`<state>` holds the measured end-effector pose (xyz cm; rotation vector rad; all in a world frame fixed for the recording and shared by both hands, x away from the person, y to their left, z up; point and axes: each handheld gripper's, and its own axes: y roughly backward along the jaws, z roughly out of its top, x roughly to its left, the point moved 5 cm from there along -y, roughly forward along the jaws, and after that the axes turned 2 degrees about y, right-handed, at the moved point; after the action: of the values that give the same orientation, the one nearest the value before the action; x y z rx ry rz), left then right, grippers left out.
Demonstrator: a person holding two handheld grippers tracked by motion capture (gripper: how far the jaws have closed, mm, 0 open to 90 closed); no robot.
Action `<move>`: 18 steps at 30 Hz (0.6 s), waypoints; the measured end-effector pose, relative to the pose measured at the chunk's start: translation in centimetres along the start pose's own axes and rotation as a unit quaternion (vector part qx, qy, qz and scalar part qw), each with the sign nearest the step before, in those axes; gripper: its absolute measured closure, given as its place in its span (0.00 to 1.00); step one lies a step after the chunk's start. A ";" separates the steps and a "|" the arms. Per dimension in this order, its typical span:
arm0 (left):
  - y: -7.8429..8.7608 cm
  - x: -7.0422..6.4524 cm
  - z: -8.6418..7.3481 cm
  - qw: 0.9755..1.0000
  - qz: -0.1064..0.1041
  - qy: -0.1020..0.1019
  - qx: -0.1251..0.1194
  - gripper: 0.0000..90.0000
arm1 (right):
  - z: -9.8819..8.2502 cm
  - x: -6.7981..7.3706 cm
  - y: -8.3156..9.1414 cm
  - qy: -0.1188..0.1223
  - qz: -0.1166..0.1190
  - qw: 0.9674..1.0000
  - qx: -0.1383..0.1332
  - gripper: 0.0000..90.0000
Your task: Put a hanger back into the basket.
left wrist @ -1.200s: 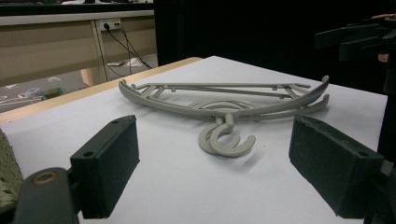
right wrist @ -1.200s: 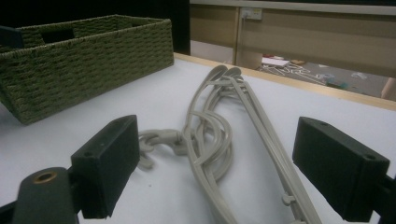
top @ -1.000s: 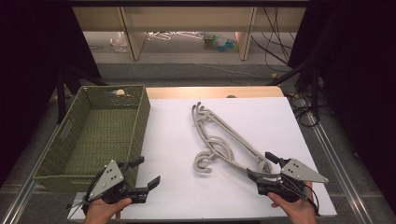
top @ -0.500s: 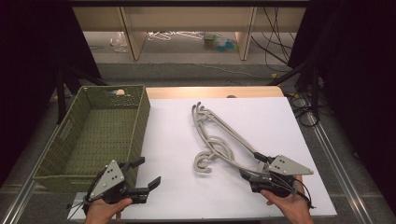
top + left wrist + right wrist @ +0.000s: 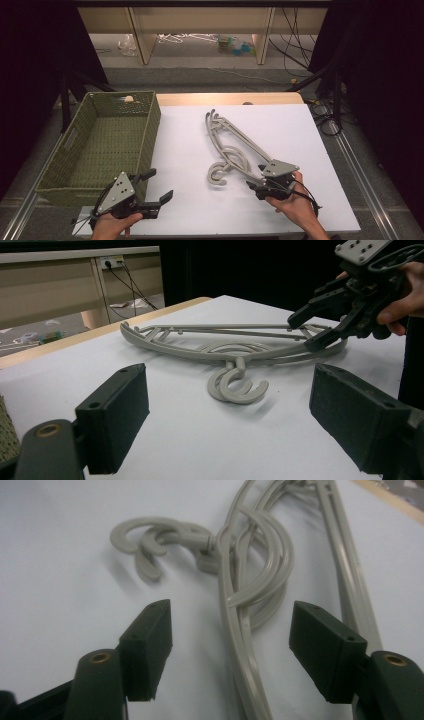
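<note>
Several grey plastic hangers (image 5: 235,145) lie stacked on the white table sheet, hooks (image 5: 217,175) toward me. My right gripper (image 5: 256,177) sits low at their near end. In the right gripper view its jaws (image 5: 230,612) straddle a hanger arm (image 5: 226,580) with gaps on both sides, pads not touching. Those jaws have just been closing. My left gripper (image 5: 159,184) rests open at the near left, beside the basket, with nothing in it. In the left gripper view its jaws (image 5: 230,385) face the hangers (image 5: 200,352) and the right gripper (image 5: 304,332) farther off.
A green woven basket (image 5: 150,125) stands along the table's left side. The white sheet (image 5: 290,125) covers the table, with a wooden strip (image 5: 225,98) at its far edge. Beyond the table are shelves and cables on the floor.
The right gripper has slid left and slightly down onto the near end of the hangers, and its jaws have narrowed around a hanger arm. The left gripper has stayed put.
</note>
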<state>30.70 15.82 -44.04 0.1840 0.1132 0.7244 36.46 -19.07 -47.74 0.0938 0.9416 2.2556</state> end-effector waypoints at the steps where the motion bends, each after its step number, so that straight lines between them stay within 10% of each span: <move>1: 0.0 0.0 0.0 1.000 0.000 0.001 0.000 0.18 | 0.0 0.0 -0.4 0.006 0.004 1.000 0.009 0.41; 18: -0.1 -0.3 0.0 1.000 -0.007 0.002 0.003 0.18 | 0.0 -0.5 -3.8 0.031 0.012 0.996 0.083 0.69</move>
<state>30.50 15.52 -44.05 0.1874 0.1206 0.7107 38.97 -17.46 -50.11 0.1087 1.1655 2.2103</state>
